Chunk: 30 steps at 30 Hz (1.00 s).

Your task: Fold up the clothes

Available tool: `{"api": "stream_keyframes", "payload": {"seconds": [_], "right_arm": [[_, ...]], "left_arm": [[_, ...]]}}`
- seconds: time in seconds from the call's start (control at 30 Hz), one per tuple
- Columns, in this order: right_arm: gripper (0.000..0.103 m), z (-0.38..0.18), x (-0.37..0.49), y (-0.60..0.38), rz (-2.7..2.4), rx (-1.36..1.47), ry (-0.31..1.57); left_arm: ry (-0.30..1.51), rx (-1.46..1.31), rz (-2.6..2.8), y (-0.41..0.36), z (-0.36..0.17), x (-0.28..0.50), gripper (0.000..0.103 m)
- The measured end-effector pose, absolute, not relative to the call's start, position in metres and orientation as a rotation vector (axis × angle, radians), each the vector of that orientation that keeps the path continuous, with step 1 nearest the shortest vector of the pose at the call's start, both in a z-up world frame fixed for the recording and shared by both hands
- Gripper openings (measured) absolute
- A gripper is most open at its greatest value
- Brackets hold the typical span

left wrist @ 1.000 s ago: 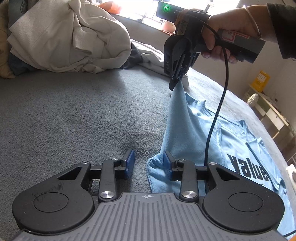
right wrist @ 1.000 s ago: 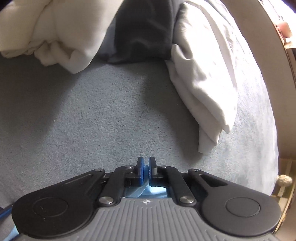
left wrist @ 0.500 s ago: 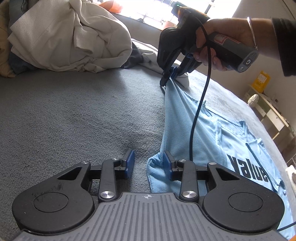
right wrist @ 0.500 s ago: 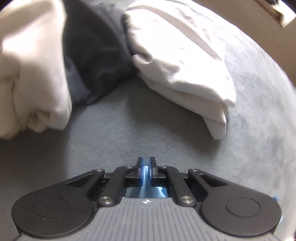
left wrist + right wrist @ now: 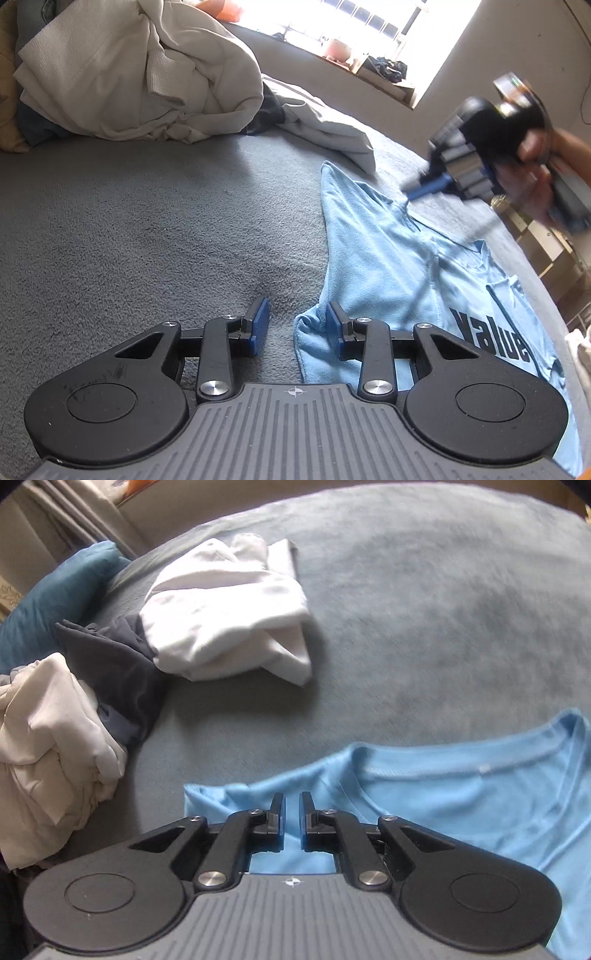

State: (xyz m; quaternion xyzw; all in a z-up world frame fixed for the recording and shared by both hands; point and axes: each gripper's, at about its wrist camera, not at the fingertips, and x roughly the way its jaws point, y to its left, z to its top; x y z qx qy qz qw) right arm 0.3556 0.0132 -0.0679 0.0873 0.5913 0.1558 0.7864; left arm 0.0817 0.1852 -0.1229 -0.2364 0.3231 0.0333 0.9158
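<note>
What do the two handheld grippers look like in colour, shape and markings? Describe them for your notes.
The left gripper has a ribbed grey body with a small crosshair mark, two round black side housings, black linkage arms with silver bolts, and blue pads. The right gripper is built the same way, though its pads look darker here. Seen from the left wrist it is blurred, black and grey.

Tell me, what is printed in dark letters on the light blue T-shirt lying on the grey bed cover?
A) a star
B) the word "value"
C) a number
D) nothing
B: the light blue T-shirt shows dark letters reading "value", seen upside down in the left wrist view.
</note>
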Motion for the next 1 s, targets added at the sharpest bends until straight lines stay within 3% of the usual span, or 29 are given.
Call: {"api": "stream_keyframes", "payload": {"seconds": [0.17,0.23,0.3,0.47,0.73,1.0], "right_arm": [[0.008,-0.097,0.327,-0.031,0.293,0.307,1.314],[0.016,-0.105,0.324,-0.041,0.299,0.367,1.315],[0.017,-0.112,0.320,-0.047,0.313,0.411,1.293],[0.014,-0.113,0.308,-0.046,0.294,0.265,1.165],[0.016,-0.095,0.280,-0.107,0.247,0.335,1.007],[0.017,-0.027,0.178,-0.180,0.427,0.292,0.883]], "left_arm": [[0.679,-0.455,0.074,0.181,-0.120,0.081,0.034],[0.687,-0.430,0.077,0.178,-0.120,0.080,0.034],[0.695,-0.403,0.080,0.175,-0.119,0.079,0.034],[0.728,-0.345,0.087,0.173,-0.114,0.077,0.034],[0.768,-0.281,0.109,0.178,-0.096,0.067,0.036],[0.766,-0.221,0.150,0.174,-0.084,0.091,0.043]]}}
